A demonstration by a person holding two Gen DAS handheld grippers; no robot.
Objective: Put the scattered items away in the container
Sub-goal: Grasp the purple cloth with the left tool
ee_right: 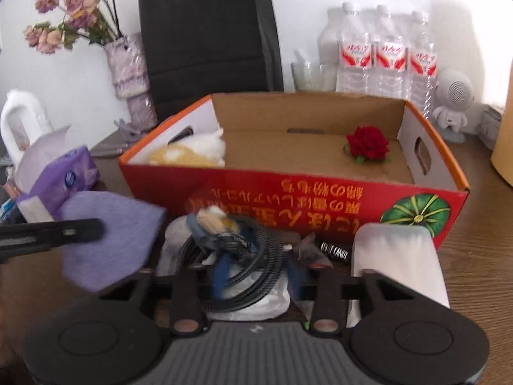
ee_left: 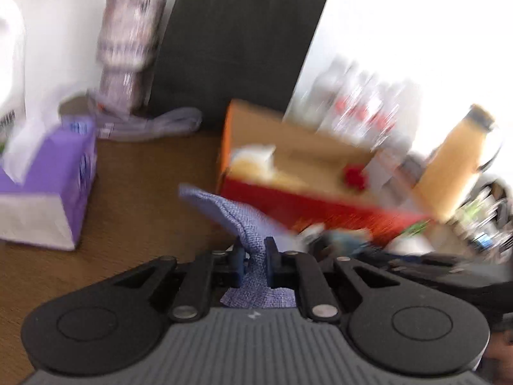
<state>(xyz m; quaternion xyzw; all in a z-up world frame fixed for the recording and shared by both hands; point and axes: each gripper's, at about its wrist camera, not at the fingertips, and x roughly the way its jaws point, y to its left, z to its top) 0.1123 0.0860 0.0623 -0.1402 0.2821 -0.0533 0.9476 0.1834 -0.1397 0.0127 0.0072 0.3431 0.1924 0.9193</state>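
Observation:
My left gripper [ee_left: 253,264] is shut on a purple cloth [ee_left: 243,221] and holds it above the table, left of the red cardboard box [ee_left: 320,205]. The right wrist view shows the same cloth [ee_right: 109,237] hanging from the left gripper's dark finger [ee_right: 64,232]. The box [ee_right: 288,192] holds a red flower [ee_right: 367,144] and a yellow-white soft item [ee_right: 192,152]. My right gripper [ee_right: 256,276] is open over a coiled black cable [ee_right: 243,263] and a blue-wrapped item [ee_right: 221,234] lying in front of the box.
A purple tissue box [ee_left: 48,192] stands on the left. A vase of dried flowers [ee_right: 128,67], a black bag [ee_right: 208,38] and water bottles [ee_right: 384,57] line the back. A white flat packet [ee_right: 397,263] and a candy wrapper [ee_right: 333,253] lie before the box.

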